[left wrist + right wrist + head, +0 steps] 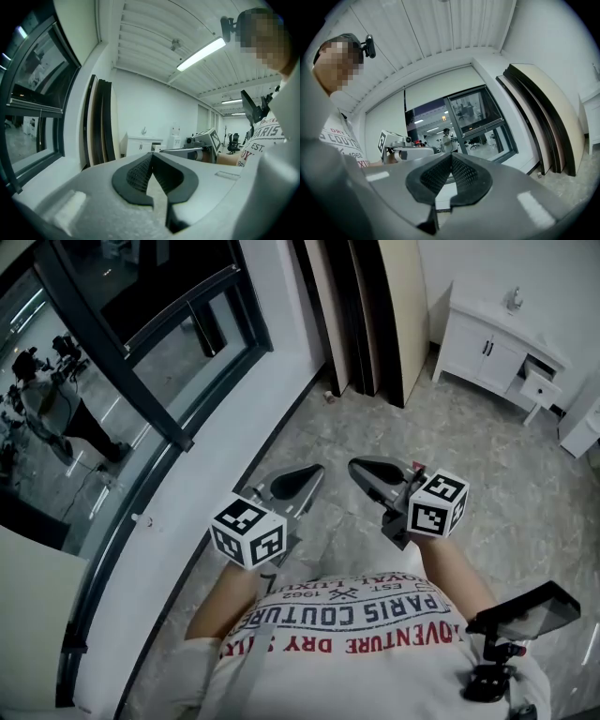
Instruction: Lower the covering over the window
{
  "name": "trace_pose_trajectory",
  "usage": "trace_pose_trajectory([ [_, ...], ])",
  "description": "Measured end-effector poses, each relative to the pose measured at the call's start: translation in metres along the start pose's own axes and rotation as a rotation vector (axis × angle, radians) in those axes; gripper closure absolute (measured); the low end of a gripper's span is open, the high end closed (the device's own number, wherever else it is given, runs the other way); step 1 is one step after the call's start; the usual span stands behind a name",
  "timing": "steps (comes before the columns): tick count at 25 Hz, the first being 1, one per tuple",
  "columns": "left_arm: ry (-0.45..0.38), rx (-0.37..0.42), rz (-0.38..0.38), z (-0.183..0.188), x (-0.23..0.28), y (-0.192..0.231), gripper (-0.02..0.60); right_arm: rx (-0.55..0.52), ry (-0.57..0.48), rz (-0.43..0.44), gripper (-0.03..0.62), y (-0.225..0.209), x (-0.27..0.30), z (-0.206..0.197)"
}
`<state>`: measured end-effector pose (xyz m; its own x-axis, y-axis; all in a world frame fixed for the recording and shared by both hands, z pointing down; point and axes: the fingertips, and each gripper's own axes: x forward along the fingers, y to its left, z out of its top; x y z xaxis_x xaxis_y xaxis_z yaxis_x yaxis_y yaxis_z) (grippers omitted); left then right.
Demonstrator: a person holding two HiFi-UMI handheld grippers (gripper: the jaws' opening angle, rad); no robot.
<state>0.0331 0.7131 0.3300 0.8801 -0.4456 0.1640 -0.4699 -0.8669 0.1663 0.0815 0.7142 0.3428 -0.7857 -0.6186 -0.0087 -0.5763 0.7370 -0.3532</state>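
Observation:
The window (141, 343) with its dark frame runs along the left of the head view, above a white sill (234, 427). In the right gripper view a white covering (436, 86) hangs over the top of the window (480, 122), and the glass below it is bare. My left gripper (317, 471) and right gripper (356, 465) are side by side at waist height over the floor, a short way from the sill. Both are shut with nothing between the pads. The left gripper (152, 154) points along the wall; the right gripper (451, 155) faces the window.
Tall boards (366, 315) lean against the far wall at the window's end. A white cabinet (497, 343) with an open drawer (542, 385) stands at the back right. People (56, 409) are beyond the glass. A dark device (525, 610) on a mount sits at my right hip.

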Motion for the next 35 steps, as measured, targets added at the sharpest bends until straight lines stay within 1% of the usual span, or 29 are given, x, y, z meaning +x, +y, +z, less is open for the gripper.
trace_pose_trajectory([
  [7, 0.008, 0.014, -0.050, -0.005, 0.024, -0.022, 0.580, -0.012, -0.025, -0.056, 0.595, -0.012, -0.036, -0.002],
  [10, 0.017, 0.010, -0.057, -0.008, 0.033, -0.023, 0.580, -0.001, -0.034, -0.068, 0.595, -0.021, -0.044, -0.004],
  [15, 0.038, -0.007, -0.079, -0.017, 0.050, -0.006, 0.580, 0.020, -0.021, -0.092, 0.595, -0.043, -0.036, -0.012],
  [20, 0.028, -0.021, -0.093, -0.018, 0.066, 0.031, 0.580, 0.028, -0.005, -0.111, 0.595, -0.070, -0.014, -0.014],
  [22, 0.026, -0.027, -0.091, -0.017, 0.072, 0.055, 0.580, 0.035, 0.001, -0.112, 0.595, -0.087, 0.005, -0.012],
  [25, 0.033, -0.031, -0.079, -0.015, 0.080, 0.105, 0.580, 0.038, 0.007, -0.095, 0.595, -0.115, 0.049, -0.004],
  [29, 0.034, -0.054, -0.032, -0.003, 0.085, 0.192, 0.580, 0.048, 0.020, -0.055, 0.595, -0.155, 0.126, 0.010],
  [32, 0.034, -0.075, -0.006, 0.011, 0.089, 0.261, 0.580, 0.050, 0.042, -0.031, 0.594, -0.185, 0.186, 0.024],
  [35, 0.018, -0.081, 0.022, 0.028, 0.091, 0.328, 0.580, 0.047, 0.047, -0.018, 0.594, -0.213, 0.242, 0.040],
])
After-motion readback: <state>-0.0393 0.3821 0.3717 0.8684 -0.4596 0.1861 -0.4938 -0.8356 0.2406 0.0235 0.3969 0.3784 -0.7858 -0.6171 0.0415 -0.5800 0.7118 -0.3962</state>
